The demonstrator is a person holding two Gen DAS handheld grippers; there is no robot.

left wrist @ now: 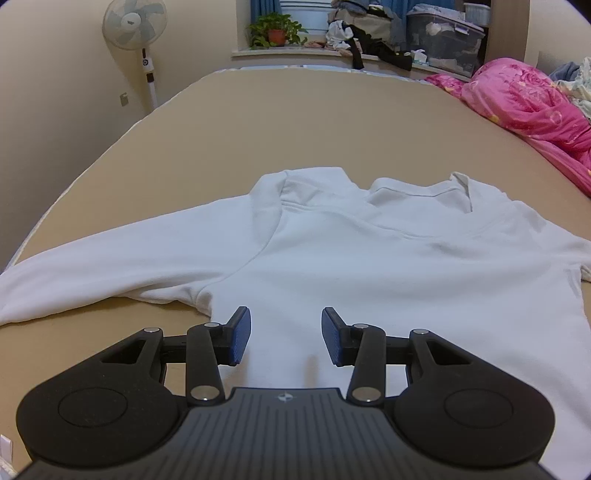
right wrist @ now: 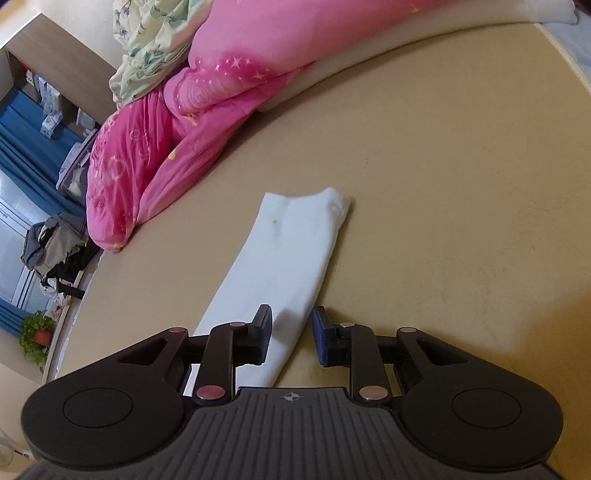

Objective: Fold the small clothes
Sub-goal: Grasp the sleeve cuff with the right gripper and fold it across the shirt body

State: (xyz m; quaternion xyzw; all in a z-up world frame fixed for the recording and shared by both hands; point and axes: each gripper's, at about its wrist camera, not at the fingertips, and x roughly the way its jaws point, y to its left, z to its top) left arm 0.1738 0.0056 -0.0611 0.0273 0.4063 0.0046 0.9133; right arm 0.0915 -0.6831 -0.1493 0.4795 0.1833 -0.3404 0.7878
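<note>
A white long-sleeved sweatshirt lies spread flat on the tan bed, collar at the far end. Its left sleeve stretches out to the left. My left gripper is open and empty, just above the shirt's lower body near the left armpit. In the right wrist view the shirt's right sleeve lies straight on the bed, cuff at the far end. My right gripper is open, its jaws on either side of the sleeve near its near end, not closed on it.
A pink quilt is bunched along the bed's right side and also shows in the right wrist view. A standing fan, a potted plant and piled clothes and bins stand beyond the bed's far end.
</note>
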